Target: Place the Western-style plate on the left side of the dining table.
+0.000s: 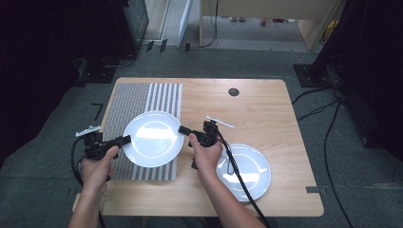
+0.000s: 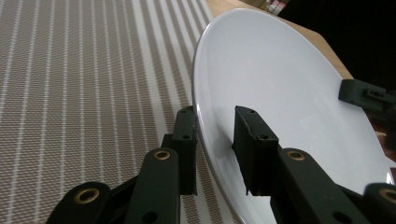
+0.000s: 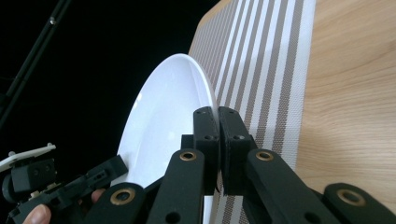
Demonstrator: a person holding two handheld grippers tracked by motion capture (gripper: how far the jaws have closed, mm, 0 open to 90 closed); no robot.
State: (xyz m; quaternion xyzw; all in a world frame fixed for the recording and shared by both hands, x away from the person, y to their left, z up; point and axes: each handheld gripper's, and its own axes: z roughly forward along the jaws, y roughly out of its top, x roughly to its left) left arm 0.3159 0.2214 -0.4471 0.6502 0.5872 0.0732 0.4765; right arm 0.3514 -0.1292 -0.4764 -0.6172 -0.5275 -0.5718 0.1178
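Over the left half of the wooden table (image 1: 266, 102), above a striped placemat (image 1: 142, 102), one white plate (image 1: 153, 138) is gripped from both sides. Two plates are on view in all: this one, and a second white plate (image 1: 247, 171) that lies flat on the bare wood near the table's front edge, toward its right front corner. Both plates carry nothing that can be made out on their faces.

Two grippers are at work, one in each hand. Seen from above, the left gripper (image 1: 124, 139) reaches in from the mat's left edge and clamps the left rim of the plate. In the left gripper view, that plate (image 2: 289, 107) has its rim caught between the two black jaws of the left gripper (image 2: 215, 140), one jaw under the rim on the mat side and one on the upper face. The right gripper (image 1: 183, 129) meets the opposite rim, close to the mat's right edge. In the right gripper view the jaws of the right gripper (image 3: 218, 126) stand almost together, pinched on the thin rim of the plate (image 3: 163, 116), with the striped placemat (image 3: 266, 60) and the table's wood beyond.

One placemat lies on the table, running from the back left corner toward the front edge; its left part is finely woven grey and its right part has broader stripes. Behind the right hand (image 1: 207, 154) a small white part (image 1: 219, 122) of the gripper shows over the wood. A dark round disc (image 1: 233, 92) sits near the table's back edge, well apart from both plates.
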